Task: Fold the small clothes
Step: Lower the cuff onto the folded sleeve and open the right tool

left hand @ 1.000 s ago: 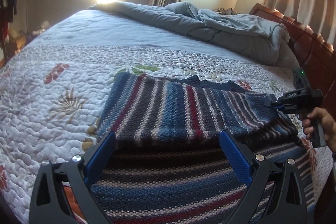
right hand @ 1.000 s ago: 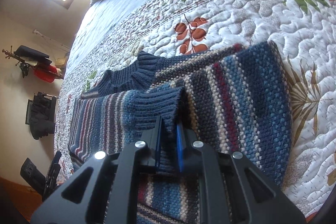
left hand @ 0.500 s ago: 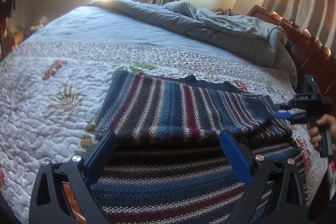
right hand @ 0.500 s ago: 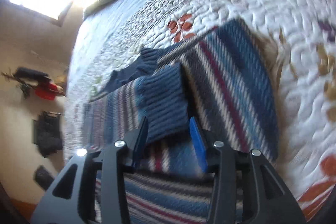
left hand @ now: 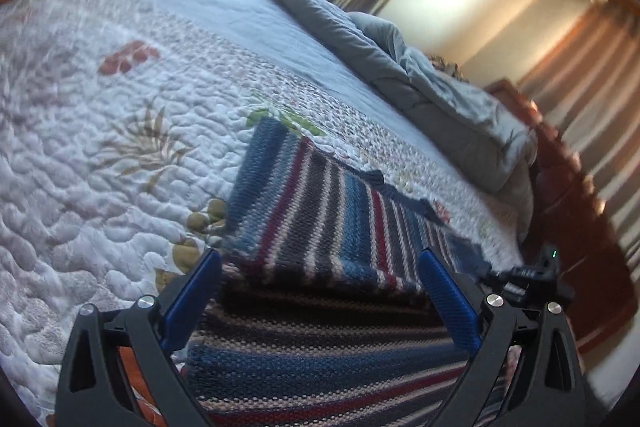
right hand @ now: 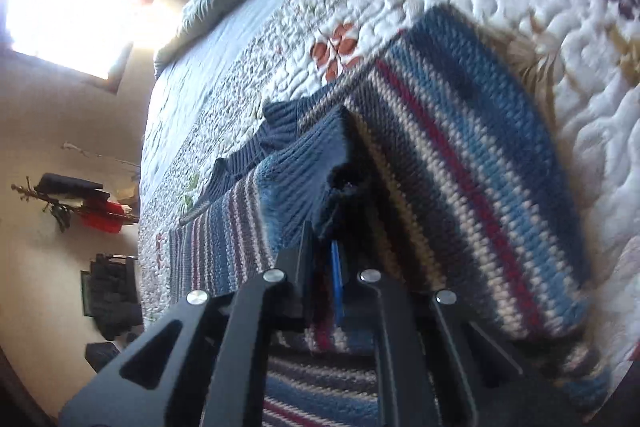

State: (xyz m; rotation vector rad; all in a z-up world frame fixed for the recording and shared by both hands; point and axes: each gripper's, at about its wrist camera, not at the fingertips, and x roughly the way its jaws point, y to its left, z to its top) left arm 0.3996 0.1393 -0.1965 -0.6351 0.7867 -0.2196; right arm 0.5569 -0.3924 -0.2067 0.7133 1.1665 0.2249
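A striped knit sweater (left hand: 328, 231) in blue, maroon, cream and dark bands lies partly folded on the quilted bedspread (left hand: 100, 155). My left gripper (left hand: 320, 291) is open above its near fold, fingers wide apart and holding nothing. In the right wrist view the sweater (right hand: 480, 163) fills the middle, and its blue ribbed sleeve cuff (right hand: 304, 171) lies over the body. My right gripper (right hand: 322, 251) is shut, its fingers almost together just behind the cuff; whether they pinch the knit is hidden. It also shows in the left wrist view (left hand: 520, 273), at the sweater's right edge.
A crumpled grey duvet (left hand: 420, 79) lies across the far side of the bed. A wooden bed frame (left hand: 580, 227) runs along the right. Curtains and a bright window stand behind. Dark items hang on the wall (right hand: 80, 203) beyond the bed.
My right gripper opened and let the sleeve cuff go onto the sweater body, then shut again just behind it. My left gripper stayed open; its view tilted and shifted left.
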